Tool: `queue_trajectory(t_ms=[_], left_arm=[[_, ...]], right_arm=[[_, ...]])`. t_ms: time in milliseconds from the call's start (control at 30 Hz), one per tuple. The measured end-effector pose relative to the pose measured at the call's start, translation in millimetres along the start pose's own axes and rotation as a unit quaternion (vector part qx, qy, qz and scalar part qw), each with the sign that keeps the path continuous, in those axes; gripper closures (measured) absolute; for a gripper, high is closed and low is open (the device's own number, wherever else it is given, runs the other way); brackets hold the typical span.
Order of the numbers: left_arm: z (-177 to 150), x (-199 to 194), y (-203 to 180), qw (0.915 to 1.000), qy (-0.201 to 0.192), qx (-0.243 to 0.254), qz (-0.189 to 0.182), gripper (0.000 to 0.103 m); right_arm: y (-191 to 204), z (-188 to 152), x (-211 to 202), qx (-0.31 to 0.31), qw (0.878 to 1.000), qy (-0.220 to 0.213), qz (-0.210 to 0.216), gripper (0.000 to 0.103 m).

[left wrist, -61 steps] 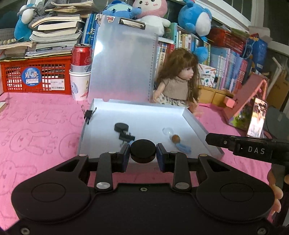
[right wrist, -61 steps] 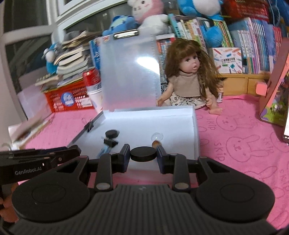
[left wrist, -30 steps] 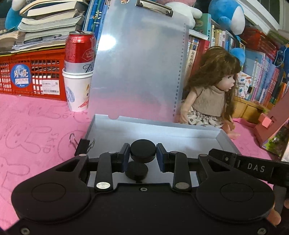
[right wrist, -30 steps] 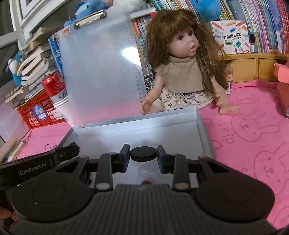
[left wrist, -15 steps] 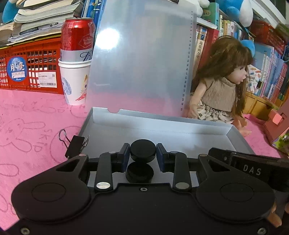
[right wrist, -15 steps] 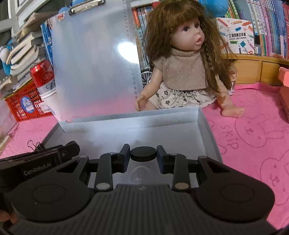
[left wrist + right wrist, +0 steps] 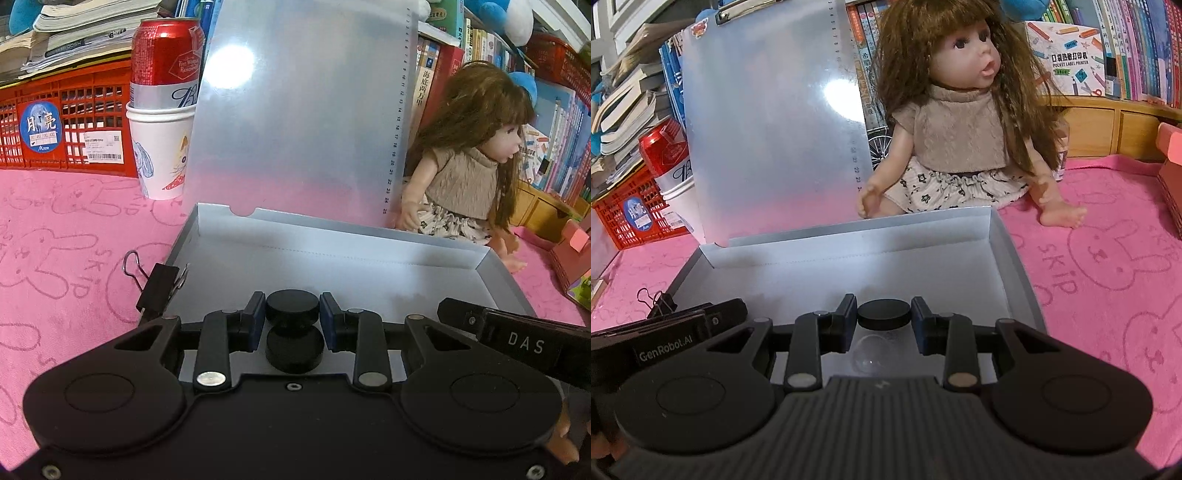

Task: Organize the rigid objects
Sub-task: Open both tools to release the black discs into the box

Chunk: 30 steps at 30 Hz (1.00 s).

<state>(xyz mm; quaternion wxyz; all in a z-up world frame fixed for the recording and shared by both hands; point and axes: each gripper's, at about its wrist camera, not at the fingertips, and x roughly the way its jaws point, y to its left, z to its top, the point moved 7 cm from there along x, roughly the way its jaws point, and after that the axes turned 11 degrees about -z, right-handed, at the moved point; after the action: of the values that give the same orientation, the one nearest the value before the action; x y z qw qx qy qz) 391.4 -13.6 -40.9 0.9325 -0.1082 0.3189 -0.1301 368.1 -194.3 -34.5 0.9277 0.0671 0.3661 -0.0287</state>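
In the left wrist view my left gripper (image 7: 293, 309) is shut on a thick black round disc (image 7: 293, 302), held just above the floor of a shallow grey box (image 7: 332, 254). A second black disc (image 7: 294, 350) lies in the box right beneath it. Seen from the right wrist, my right gripper (image 7: 884, 316) is shut on a thinner, flat black disc (image 7: 884, 312) over the same grey box (image 7: 849, 266). A clear dome-shaped piece (image 7: 868, 356) rests on the box floor under it. Each gripper shows at the edge of the other's view.
A black binder clip (image 7: 159, 284) grips the box's left wall. Behind the box lean a translucent clipboard (image 7: 303, 122) and a doll (image 7: 956, 122). A can in a paper cup (image 7: 162, 110) and a red crate (image 7: 55, 125) stand at the back left on the pink cloth.
Both grippers have moved forward and lower over the box, each keeping its disc. The left one has come down close above the disc that lies in the box.
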Motion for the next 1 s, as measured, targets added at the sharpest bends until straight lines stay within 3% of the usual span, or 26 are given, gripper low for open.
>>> queue_trajectory(t_ms=[400, 433, 500, 667, 833, 1000], left_arm=[[-1.6, 0.1, -1.2, 1.0, 0.001, 0.007, 0.002, 0.072], [-1.8, 0.1, -1.1, 1.0, 0.002, 0.006, 0.002, 0.072], [-2.9, 0.6, -0.3, 1.0, 0.007, 0.003, 0.004, 0.072], [-3.3, -1.0, -1.6, 1.0, 0.004, 0.009, 0.002, 0.069], [-1.2, -10.1, -3.8, 0.9998, -0.017, 0.011, 0.004, 0.044], [1.5, -27.5, -14.7, 0.9989, -0.036, 0.031, 0.0, 0.03]], right_arm=[[-1.4, 0.3, -0.8, 0.008, 1.0, 0.003, -0.001, 0.062], [-1.9, 0.3, -0.9, 0.011, 1.0, 0.004, 0.0, 0.06], [-3.2, 0.6, -1.8, 0.018, 1.0, 0.003, 0.004, 0.045], [-4.1, 0.9, -2.9, 0.023, 1.0, 0.001, 0.006, 0.038], [-4.2, 0.8, -9.8, 0.022, 1.0, -0.011, 0.009, 0.031], [-4.0, 0.1, -23.6, 0.014, 0.999, -0.025, 0.017, 0.027]])
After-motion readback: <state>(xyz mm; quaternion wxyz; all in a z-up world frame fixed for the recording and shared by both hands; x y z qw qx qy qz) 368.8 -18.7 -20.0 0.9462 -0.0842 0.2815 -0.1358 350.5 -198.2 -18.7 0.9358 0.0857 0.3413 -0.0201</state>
